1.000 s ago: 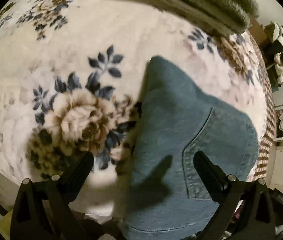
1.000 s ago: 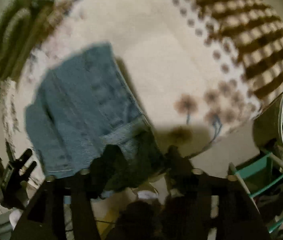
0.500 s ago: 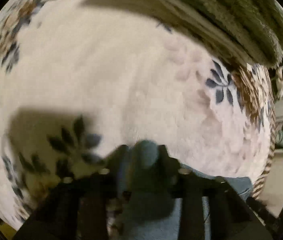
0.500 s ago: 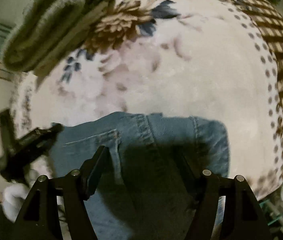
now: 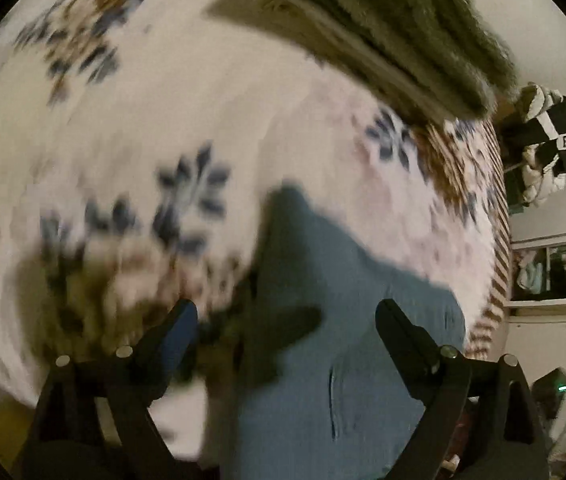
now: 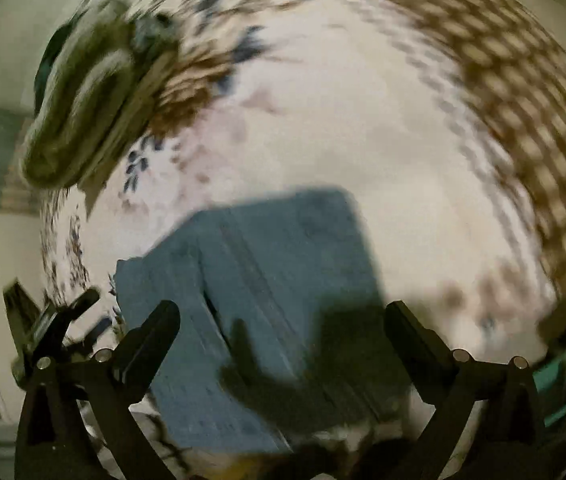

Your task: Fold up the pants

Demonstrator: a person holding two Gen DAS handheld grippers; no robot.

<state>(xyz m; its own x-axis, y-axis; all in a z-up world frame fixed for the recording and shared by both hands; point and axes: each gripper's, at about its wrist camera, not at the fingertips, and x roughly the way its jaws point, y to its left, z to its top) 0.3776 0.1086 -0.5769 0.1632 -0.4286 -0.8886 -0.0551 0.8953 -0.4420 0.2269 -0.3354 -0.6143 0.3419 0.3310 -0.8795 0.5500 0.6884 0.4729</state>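
The blue denim pants [image 5: 335,320] lie folded into a compact stack on the floral blanket [image 5: 187,112] near the bed's front edge. In the left wrist view my left gripper [image 5: 287,316] is open and empty, held just above the near end of the pants. In the right wrist view the pants [image 6: 267,280] show layered folded edges. My right gripper [image 6: 283,320] is open and empty above them. The other gripper [image 6: 51,320] shows at the lower left of that view. Both views are motion-blurred.
A rolled olive-green blanket [image 5: 411,28] lies at the far side of the bed, also in the right wrist view [image 6: 83,104]. Clothes [image 5: 547,140] hang at the right. A brown checked border [image 6: 515,92] runs along the blanket edge.
Half a second ago my left gripper was shut on the denim; now it is open and pulled back. My right gripper has also drawn back. The pants lie folded over on themselves.
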